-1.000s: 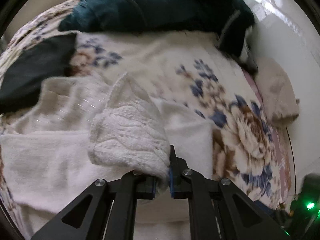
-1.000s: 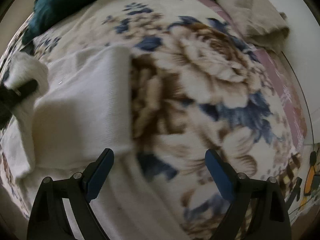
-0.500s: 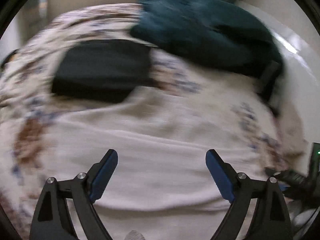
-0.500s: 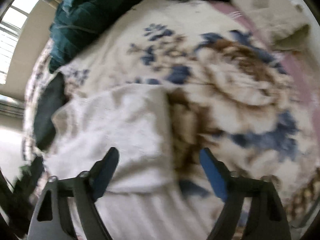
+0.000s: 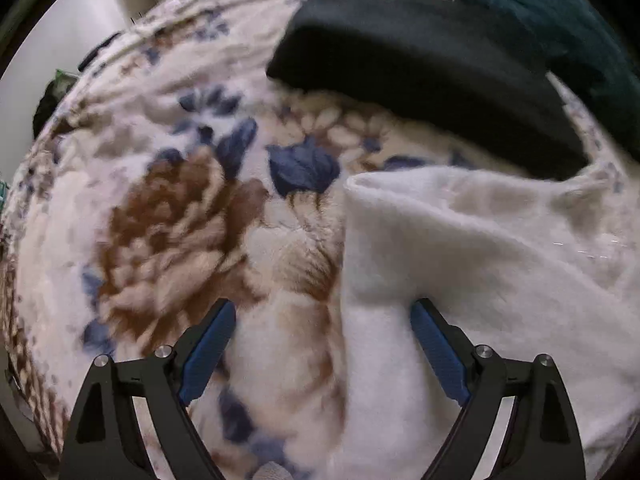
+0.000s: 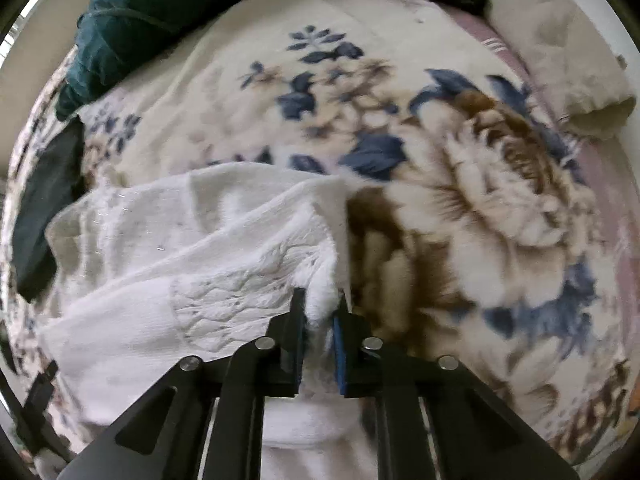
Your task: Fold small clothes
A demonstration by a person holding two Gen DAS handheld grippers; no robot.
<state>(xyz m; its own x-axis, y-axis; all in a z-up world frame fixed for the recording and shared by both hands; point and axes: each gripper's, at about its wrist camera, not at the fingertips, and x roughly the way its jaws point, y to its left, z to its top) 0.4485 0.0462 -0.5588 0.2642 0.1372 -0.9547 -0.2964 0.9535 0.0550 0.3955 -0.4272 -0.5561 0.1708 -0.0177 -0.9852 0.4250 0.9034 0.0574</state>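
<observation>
Swapping roles across the last second, the two grippers are trading the work: the left gripper [image 5: 322,354], which was pinching a knitted fold of the white sweater [image 6: 208,280] a second ago, is now standing with its jaws spread wide and gripping nothing, while the right gripper [image 6: 320,320], wide open a second ago, is now clamping a knitted edge of that sweater between its fingertips. To my reading, one side fold is laid and the opposite side is being taken up for its own fold. In the left wrist view the sweater's left edge is running up between the open jaws, so the right-hand fingertip is sitting over white cloth and the left-hand one over the floral blanket [image 5: 172,240], with a black garment [image 5: 420,64] lying well beyond the jaws. In the right wrist view the pinched edge is rising straight from the closed jaws, the sweater's bulk is spreading to the left of them, bare blanket is lying to their right, and a dark teal garment [image 6: 132,20] is heaped far ahead.
</observation>
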